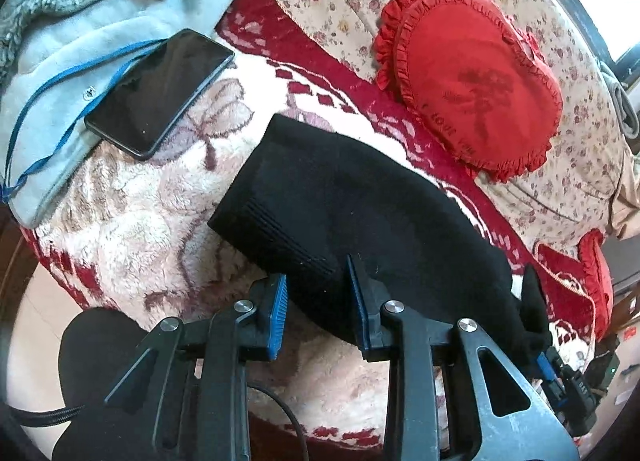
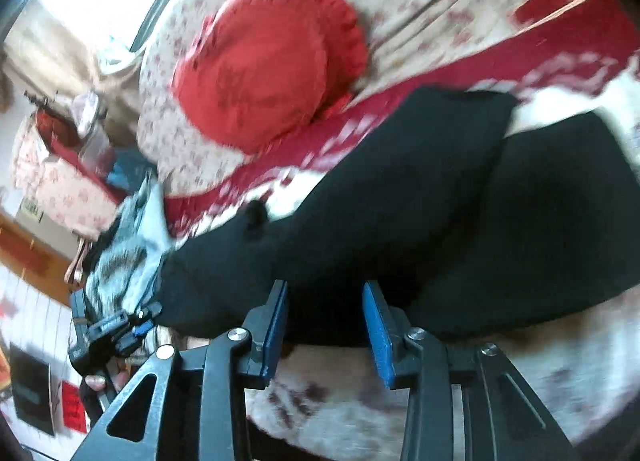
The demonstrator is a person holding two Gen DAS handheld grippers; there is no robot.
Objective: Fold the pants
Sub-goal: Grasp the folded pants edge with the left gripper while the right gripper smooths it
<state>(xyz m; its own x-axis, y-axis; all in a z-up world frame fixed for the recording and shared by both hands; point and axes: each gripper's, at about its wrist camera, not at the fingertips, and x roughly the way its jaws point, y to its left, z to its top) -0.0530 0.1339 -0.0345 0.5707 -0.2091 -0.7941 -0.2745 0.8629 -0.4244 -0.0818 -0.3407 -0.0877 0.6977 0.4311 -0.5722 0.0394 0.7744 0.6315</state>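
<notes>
The black pants [image 1: 360,217] lie on the plush blanket [image 1: 132,221] on the bed, already doubled over, by the look of it, one layer on another, waistband end toward the phone [image 1: 156,93]. The left tool [image 1: 318,313] hangs over the near edge, pads apart, gripping nothing. The right tool [image 2: 325,325] is parted too, empty, at the other end. That view is blurred, but I'd say another fold remains.

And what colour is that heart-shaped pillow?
Red, with a frilly edge; the heart-shaped pillow shows best in the left wrist view.
</notes>
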